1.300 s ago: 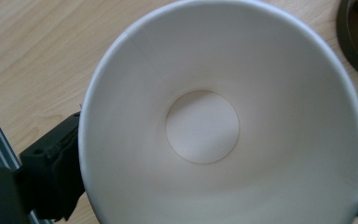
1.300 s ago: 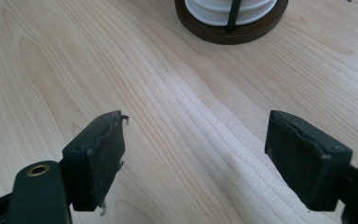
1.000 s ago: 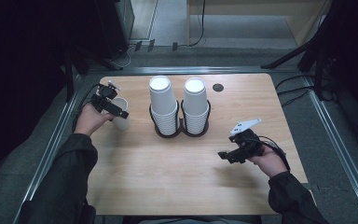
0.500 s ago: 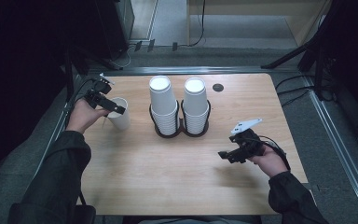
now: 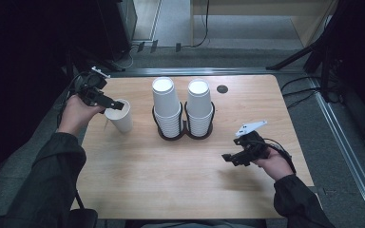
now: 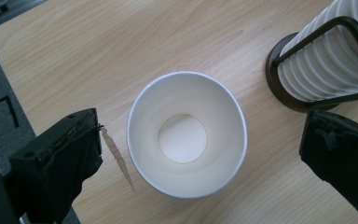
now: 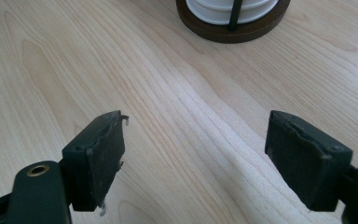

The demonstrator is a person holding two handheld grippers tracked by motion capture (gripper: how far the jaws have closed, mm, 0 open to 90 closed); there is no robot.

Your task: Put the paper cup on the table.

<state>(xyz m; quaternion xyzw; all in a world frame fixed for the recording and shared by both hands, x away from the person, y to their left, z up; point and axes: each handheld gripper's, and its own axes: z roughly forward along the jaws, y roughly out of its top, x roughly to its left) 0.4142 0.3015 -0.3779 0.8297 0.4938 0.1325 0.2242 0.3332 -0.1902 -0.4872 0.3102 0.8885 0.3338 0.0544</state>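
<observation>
- One paper cup (image 5: 120, 115) stands alone on the table (image 5: 171, 190), mouth up, near the left edge and well apart from the front edge.
- We hold the left gripper (image 5: 114, 105) just above the cup's rim, and its jaws stand wide apart, one on each side, not touching the cup.
- We see it from above in the left gripper view: the cup (image 6: 186, 134) sits between the two black jaws with wood showing on both sides, so the cup is let go.
- We think this means the cup is set down, and the next one can come from the two cup stacks (image 5: 183, 107) in the black holder (image 5: 185, 133) near the back edge.
- Our right gripper (image 5: 228, 157) hovers near the right edge with its jaws wide and nothing between them.
- A second ago the left hand sat low over the cup and hid most of it; now the hand is higher and the whole cup shows.
- The right hand and the stacks are where they were.
</observation>
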